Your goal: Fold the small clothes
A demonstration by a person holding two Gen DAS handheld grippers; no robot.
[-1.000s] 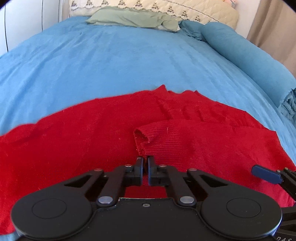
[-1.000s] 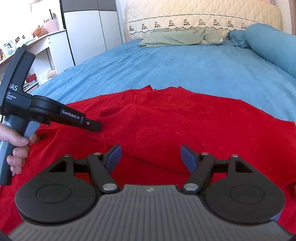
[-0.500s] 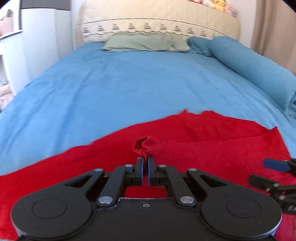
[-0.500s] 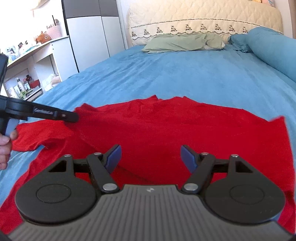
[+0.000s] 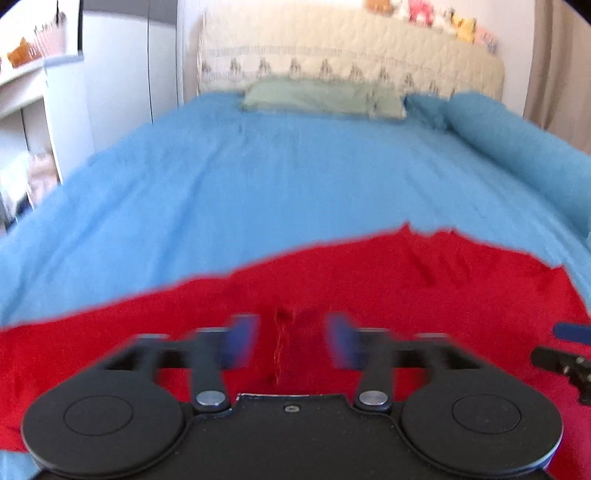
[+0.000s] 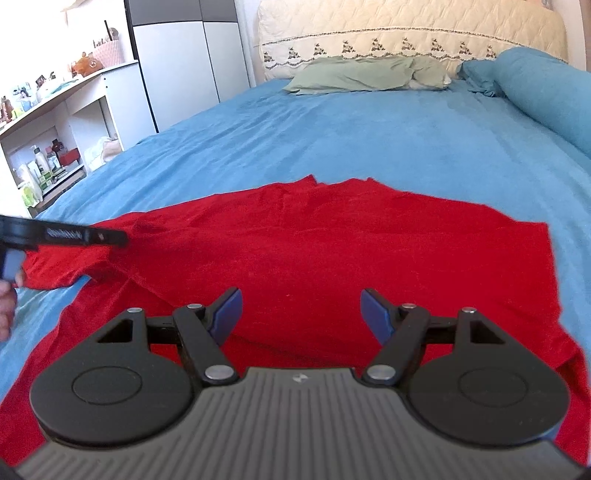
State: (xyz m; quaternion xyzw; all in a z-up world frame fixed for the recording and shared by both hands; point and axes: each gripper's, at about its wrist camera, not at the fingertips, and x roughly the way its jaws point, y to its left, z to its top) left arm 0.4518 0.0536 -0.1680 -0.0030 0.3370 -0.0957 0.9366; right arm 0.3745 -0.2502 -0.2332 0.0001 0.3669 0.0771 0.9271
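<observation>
A red knit sweater (image 6: 332, 251) lies spread on the blue bedspread (image 6: 332, 129); it also shows in the left wrist view (image 5: 406, 280). My left gripper (image 5: 293, 338) is open, blurred by motion, just above the sweater with a sleeve cuff (image 5: 282, 325) lying loose between its jaws. It also shows at the left of the right wrist view (image 6: 88, 236). My right gripper (image 6: 301, 310) is open and empty above the sweater's near part. Its fingertip (image 5: 570, 330) shows at the right edge of the left wrist view.
A green pillow (image 6: 365, 72) and cream headboard (image 6: 406, 33) stand at the far end. A rolled blue blanket (image 6: 546, 92) lies along the right side. White shelves with bottles (image 6: 48, 147) and a wardrobe (image 6: 184, 55) stand left of the bed.
My left gripper has opened and let go of the sleeve cuff, which now lies on the sweater. Both views have pulled back and tilted up. The right gripper stays open.
</observation>
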